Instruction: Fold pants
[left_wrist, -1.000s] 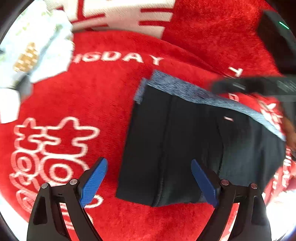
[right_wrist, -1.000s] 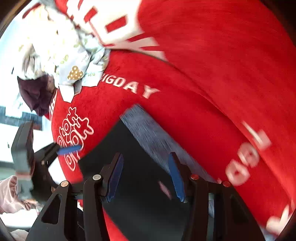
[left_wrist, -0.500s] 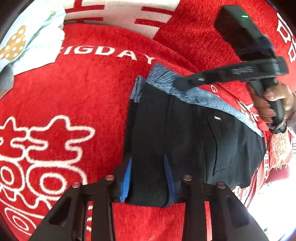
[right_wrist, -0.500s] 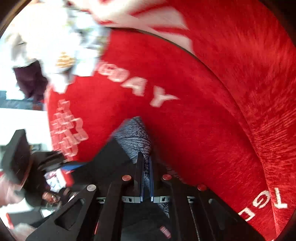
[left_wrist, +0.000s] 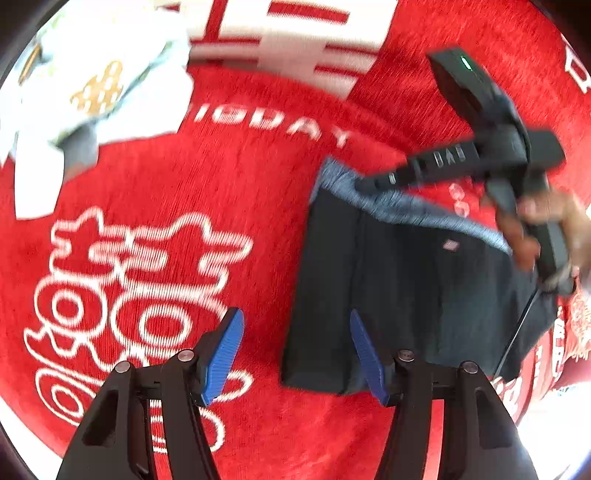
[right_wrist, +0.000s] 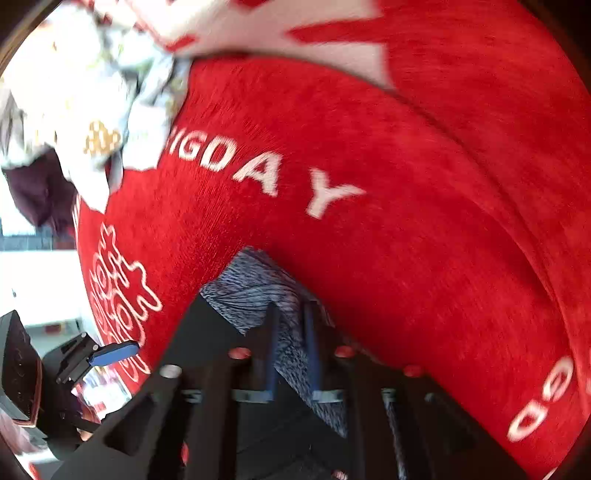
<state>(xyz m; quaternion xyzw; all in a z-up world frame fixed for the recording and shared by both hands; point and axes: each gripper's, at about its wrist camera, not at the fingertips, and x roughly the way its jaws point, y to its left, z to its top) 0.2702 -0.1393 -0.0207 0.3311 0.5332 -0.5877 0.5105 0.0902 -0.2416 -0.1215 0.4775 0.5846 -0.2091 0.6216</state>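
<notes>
Left gripper (left_wrist: 295, 350) hangs wide open above a red blanket (left_wrist: 229, 192), its blue pads (left_wrist: 223, 350) gripping nothing, one on each side of the near left corner of the folded black pants (left_wrist: 406, 295). Right gripper (right_wrist: 290, 347), nearly closed, pinches the pants' grey heathered waistband (right_wrist: 251, 291) at the far edge. White letters on the blanket read "IGDAY" (right_wrist: 258, 173), beside an outlined white design (left_wrist: 136, 280). A pale patterned cloth (left_wrist: 99, 81) lies crumpled at the far left.
</notes>
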